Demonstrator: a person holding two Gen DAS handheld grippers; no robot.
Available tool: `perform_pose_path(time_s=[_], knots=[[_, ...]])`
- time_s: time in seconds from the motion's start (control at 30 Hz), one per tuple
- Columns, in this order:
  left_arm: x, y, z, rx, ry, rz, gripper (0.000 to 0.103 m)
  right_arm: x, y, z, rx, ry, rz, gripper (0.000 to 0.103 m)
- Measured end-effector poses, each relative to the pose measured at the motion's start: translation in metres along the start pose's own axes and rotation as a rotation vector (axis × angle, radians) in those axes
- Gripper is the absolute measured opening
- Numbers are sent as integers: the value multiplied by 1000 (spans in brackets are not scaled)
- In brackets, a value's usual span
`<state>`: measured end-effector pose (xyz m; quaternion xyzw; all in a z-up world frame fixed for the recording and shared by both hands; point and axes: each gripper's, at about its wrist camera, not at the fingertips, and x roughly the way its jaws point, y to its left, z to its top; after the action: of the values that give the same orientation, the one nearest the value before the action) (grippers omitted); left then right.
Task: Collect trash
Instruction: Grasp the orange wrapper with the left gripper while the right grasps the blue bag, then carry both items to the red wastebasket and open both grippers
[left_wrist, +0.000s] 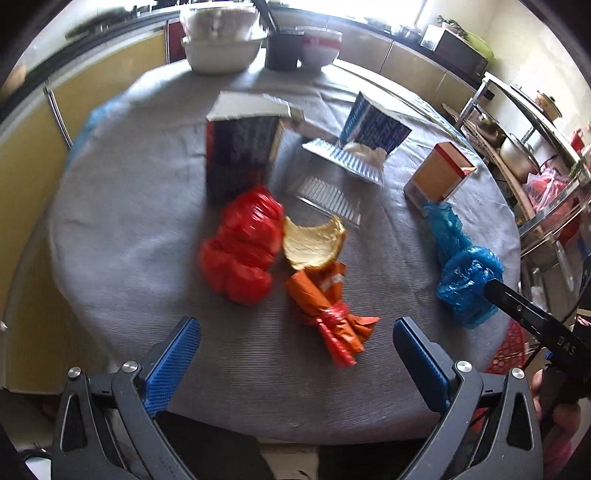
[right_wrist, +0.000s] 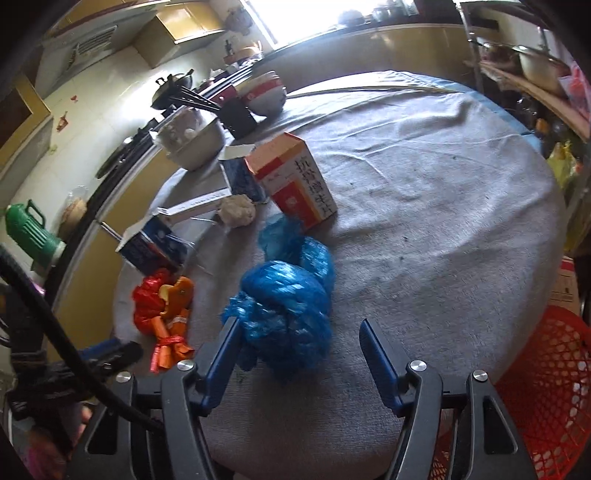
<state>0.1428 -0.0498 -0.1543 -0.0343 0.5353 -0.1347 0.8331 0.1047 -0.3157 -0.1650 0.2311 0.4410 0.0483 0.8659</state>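
Trash lies on a round table with a grey cloth. My left gripper is open, just short of an orange wrapper, an orange peel and a crumpled red plastic bag. My right gripper is open, its left finger touching a crumpled blue plastic bag, which also shows in the left wrist view. An orange-and-white carton stands behind the bag.
Dark opened cartons, clear plastic blister trays and a white paper wad lie mid-table. Bowls and a dark cup stand at the far edge. A red mesh basket sits right of the table. A metal rack stands at right.
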Motion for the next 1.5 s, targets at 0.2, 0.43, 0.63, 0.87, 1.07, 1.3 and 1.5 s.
perform_pose_path(time_s=[0.2, 0.43, 0.63, 0.87, 1.07, 1.3, 1.5], knots=[[27, -3, 0, -49, 80, -46, 75, 17, -12, 9, 77, 49, 54, 69], [34, -7, -4, -69, 76, -68, 42, 23, -12, 5, 107, 62, 149, 50], [26, -4, -15, -92, 82, -117, 24, 6, -8, -7, 85, 28, 152, 48], [5, -9, -25, -53, 68, -97, 24, -30, -9, -22, 87, -24, 175, 48], [-14, -44, -26, 48, 48, -127, 24, -65, -30, -38, 111, -71, 144, 48], [-20, -135, -43, 315, 88, -220, 24, -120, -94, -67, 217, -140, 53, 48], [2, -222, -71, 537, 184, -308, 24, -159, -156, -106, 359, -173, -42, 48]])
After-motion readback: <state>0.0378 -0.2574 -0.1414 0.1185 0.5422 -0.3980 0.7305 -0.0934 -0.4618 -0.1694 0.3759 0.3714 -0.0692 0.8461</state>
